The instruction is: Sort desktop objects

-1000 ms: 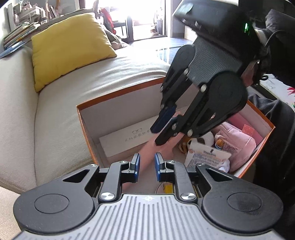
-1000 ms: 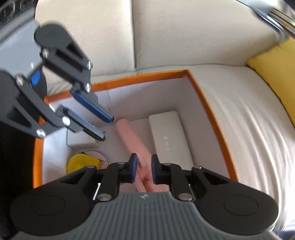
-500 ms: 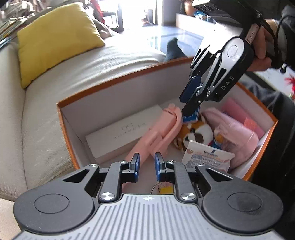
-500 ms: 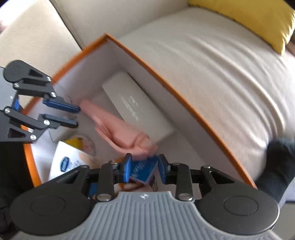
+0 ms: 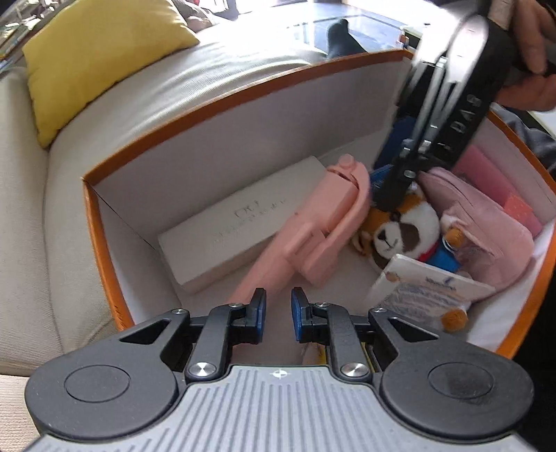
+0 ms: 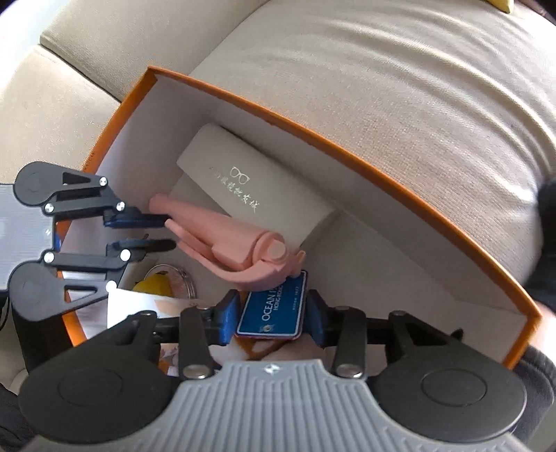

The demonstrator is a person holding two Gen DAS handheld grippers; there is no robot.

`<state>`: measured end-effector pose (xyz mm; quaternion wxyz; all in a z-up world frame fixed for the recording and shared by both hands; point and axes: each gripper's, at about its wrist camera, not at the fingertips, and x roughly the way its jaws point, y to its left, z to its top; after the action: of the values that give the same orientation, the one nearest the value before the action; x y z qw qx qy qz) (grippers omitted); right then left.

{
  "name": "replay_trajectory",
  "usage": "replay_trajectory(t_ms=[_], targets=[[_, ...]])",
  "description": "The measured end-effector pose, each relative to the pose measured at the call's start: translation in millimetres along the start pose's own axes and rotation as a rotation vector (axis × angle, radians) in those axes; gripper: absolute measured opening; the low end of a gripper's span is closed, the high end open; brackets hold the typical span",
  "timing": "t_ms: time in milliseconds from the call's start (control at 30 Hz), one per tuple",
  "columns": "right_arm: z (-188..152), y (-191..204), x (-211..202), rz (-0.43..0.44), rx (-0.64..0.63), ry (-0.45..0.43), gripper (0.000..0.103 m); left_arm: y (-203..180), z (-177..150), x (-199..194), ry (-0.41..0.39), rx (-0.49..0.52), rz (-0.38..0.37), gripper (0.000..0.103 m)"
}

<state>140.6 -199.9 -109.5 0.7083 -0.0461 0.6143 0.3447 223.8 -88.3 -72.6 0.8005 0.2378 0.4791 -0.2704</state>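
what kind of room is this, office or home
Most likely a home living room: the orange-rimmed cardboard box sits on a beige fabric sofa with a yellow cushion, and bright glass doors seem to show behind.

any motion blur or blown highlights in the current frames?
Left wrist view: right gripper smeared by motion blur, window area behind the sofa blown out. Right wrist view: mostly sharp, blue card text readable; fisheye bends the orange box rim in both.
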Motion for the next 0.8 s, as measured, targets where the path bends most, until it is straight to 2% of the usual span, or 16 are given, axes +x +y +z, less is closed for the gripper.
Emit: replay_trajectory(t_ms=[133, 367, 567, 667, 800], targets=[[-8, 9, -15, -0.016, -0.080, -0.007, 0.043, 0, 1, 1, -0.012, 0.000, 0.051, 0.019], [-18, 29, -33, -0.001, -0.294, -0.012, 0.042, -4, 2, 0, -0.028, 0.007, 0.063, 0.019], [-25, 49, -31, -0.047, -0.502, 0.005, 0.043, -8, 4, -3, -0.030, -0.006, 0.060, 0.019], [-21, 50, -30, -0.062, -0.526, 0.011, 0.044, -6, 3, -5, -0.032, -0.001, 0.067, 0.019], [-10, 44, -43, -0.045, -0.488, -0.059, 0.044, -3, -3, -14, -0.034, -0.006, 0.026, 0.019]])
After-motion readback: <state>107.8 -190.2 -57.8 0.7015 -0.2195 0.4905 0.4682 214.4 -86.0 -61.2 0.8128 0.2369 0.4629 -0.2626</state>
